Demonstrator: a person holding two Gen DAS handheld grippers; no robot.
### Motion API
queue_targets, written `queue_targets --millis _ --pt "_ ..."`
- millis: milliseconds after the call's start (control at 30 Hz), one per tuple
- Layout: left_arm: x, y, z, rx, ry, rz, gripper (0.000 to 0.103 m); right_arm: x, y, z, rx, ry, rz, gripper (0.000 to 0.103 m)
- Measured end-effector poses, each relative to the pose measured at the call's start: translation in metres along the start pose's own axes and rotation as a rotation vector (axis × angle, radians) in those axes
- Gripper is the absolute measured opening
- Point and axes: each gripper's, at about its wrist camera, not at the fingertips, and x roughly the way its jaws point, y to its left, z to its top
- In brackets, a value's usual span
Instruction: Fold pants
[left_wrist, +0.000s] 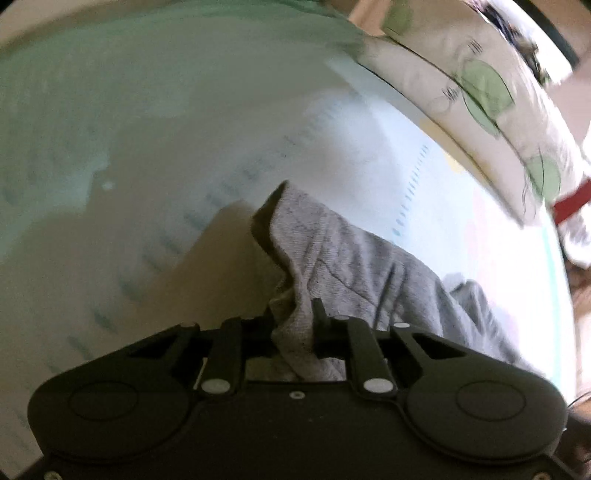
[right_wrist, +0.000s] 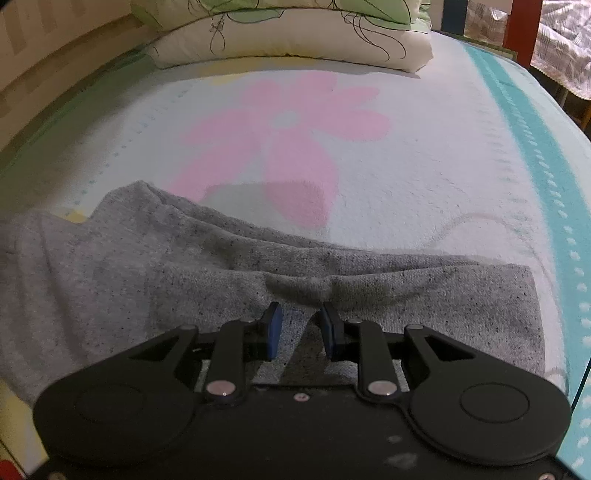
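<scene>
Grey pants (right_wrist: 221, 280) lie bunched across the bed's towel blanket (right_wrist: 406, 166), nearest you. Your left gripper (left_wrist: 295, 317) pinches a raised fold; your right gripper (right_wrist: 298, 325) presses narrow jaws into the cloth (grip uncertain). Beyond lies a leaf-print pillow (right_wrist: 295, 40).

left gripper (left_wrist: 295, 314) fingertips buried in grey pants (left_wrist: 354, 266), bedspread (left_wrist: 147, 129) motion-blurred, pillow (left_wrist: 480, 92) cropped
</scene>
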Motion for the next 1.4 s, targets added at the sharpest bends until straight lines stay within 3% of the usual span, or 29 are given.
queue_targets --millis 200,367,633,733,767,800,867,933,1133,1267,1400 --pt "-0.027 -0.036 0.016 0.064 -0.021 0.011 0.020 -0.030 -0.009 -0.009 -0.022 -0.077 0.052 0.025" --pt "-0.056 -0.080 0.017 0.182 -0.054 0.067 0.020 -0.030 -0.001 -0.019 -0.045 -0.111 0.114 0.025" --pt "-0.080 -0.115 0.012 0.289 -0.067 0.070 0.020 -0.017 0.047 0.006 -0.041 -0.086 0.315 0.025" --pt "-0.087 -0.120 0.010 0.320 -0.079 0.041 0.020 0.015 0.061 0.011 -0.004 0.015 0.280 0.025" --pt "-0.090 -0.122 0.008 0.332 -0.077 0.033 0.020 0.028 0.063 0.010 0.010 0.060 0.280 0.021" --pt "-0.090 -0.125 0.007 0.350 -0.074 0.024 0.020 0.033 0.062 0.009 0.020 0.052 0.285 0.015" --pt "-0.091 -0.130 0.005 0.385 -0.072 0.013 0.020 0.026 0.059 0.011 0.022 0.029 0.292 0.014" --pt "-0.092 -0.140 0.002 0.424 -0.082 0.003 0.019 0.008 0.049 0.012 0.042 -0.015 0.312 0.015" --pt "-0.113 -0.199 -0.020 0.551 -0.139 -0.054 0.019 -0.050 -0.010 0.011 0.066 -0.110 0.212 0.016" --pt "-0.118 -0.263 -0.046 0.638 -0.149 -0.125 0.019 -0.079 -0.077 0.003 0.179 -0.157 0.138 0.017" --pt "-0.084 -0.340 -0.088 0.711 -0.091 -0.203 0.019 -0.100 -0.141 -0.017 0.328 -0.189 0.060 0.019"
